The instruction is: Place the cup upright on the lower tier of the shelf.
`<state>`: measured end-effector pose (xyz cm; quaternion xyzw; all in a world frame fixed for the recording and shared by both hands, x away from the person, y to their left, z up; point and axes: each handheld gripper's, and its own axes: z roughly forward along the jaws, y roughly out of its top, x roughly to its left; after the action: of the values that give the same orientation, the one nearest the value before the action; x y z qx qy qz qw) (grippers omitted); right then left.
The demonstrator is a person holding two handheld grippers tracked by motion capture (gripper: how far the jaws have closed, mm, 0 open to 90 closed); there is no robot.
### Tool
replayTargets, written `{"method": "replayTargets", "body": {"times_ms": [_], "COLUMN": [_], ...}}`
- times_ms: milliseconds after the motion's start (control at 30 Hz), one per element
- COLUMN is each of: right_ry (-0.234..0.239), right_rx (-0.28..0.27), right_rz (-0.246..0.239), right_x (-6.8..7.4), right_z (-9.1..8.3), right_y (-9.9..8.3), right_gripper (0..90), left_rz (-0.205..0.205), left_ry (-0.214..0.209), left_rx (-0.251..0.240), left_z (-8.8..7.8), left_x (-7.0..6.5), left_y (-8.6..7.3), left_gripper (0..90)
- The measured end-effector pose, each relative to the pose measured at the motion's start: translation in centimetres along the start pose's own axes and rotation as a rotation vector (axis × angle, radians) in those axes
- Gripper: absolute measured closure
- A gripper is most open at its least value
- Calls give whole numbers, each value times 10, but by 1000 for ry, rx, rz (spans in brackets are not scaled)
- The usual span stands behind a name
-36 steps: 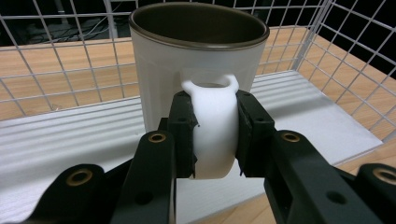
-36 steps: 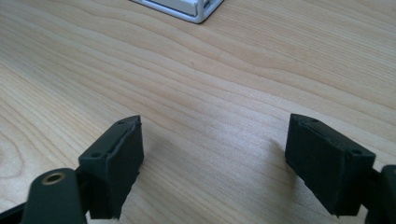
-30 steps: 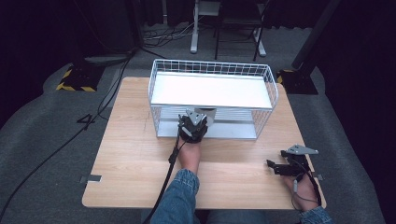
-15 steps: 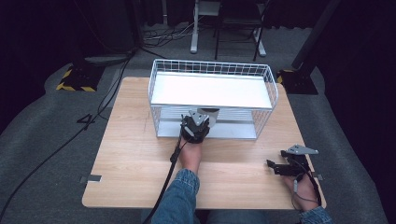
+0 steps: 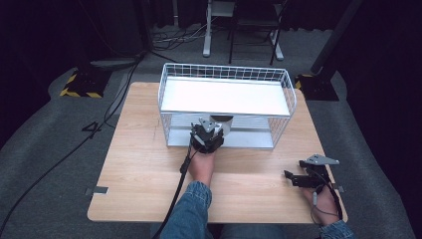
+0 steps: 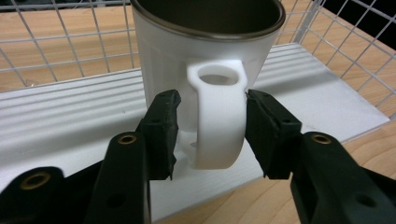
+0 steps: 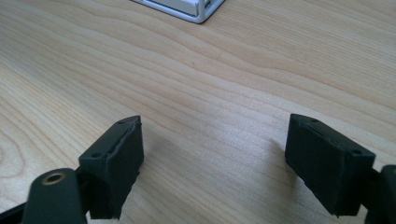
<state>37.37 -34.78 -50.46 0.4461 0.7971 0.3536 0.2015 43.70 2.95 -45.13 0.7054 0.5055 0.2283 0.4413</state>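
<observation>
A white mug (image 6: 205, 51) with a dark inside stands upright on the lower shelf of a white wire rack (image 5: 226, 72); from above its rim (image 5: 222, 119) peeks out under the top shelf. My left gripper (image 6: 212, 100) reaches into the rack front, its jaws on either side of the mug's handle (image 6: 219, 121). The jaws have just been opening. A gap shows at the left pad and the right pad sits close to the handle. From above, the left gripper (image 5: 208, 133) is at the rack's front. My right gripper (image 5: 289, 178) rests open on the table at the near right, nothing between its jaws (image 7: 215, 135).
The rack sits at the back middle of the wooden table (image 5: 139, 164), its top shelf (image 5: 224, 97) bare and its lower shelf (image 6: 70, 116) ribbed white. A rack corner (image 7: 196, 11) shows far ahead of the right gripper. Cables lie on the dark floor (image 5: 50, 149) around.
</observation>
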Motion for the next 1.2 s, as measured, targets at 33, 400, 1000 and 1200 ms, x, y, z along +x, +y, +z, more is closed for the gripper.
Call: {"method": "replayTargets", "body": {"times_ms": [33, 400, 1000, 1200], "right_ry": [0, 0, 5, 7], "right_rx": [0, 0, -1, 0], "right_rz": [0, 0, -6, -6], "right_x": [0, 0, 0, 0], "right_z": [0, 0, 0, 0], "right_y": [0, 0, 0, 0], "right_gripper": [197, 197, 197, 200], "left_rz": [9, 22, 51, 61], "left_ry": [-1, -19, -100, -115], "left_rx": [-4, -35, -77, -84], "left_z": [0, -10, -71, -94], "left_x": [0, -4, -3, 1], "left_y": [0, 5, 4, 1], "left_gripper": [521, 376, 296, 296]}}
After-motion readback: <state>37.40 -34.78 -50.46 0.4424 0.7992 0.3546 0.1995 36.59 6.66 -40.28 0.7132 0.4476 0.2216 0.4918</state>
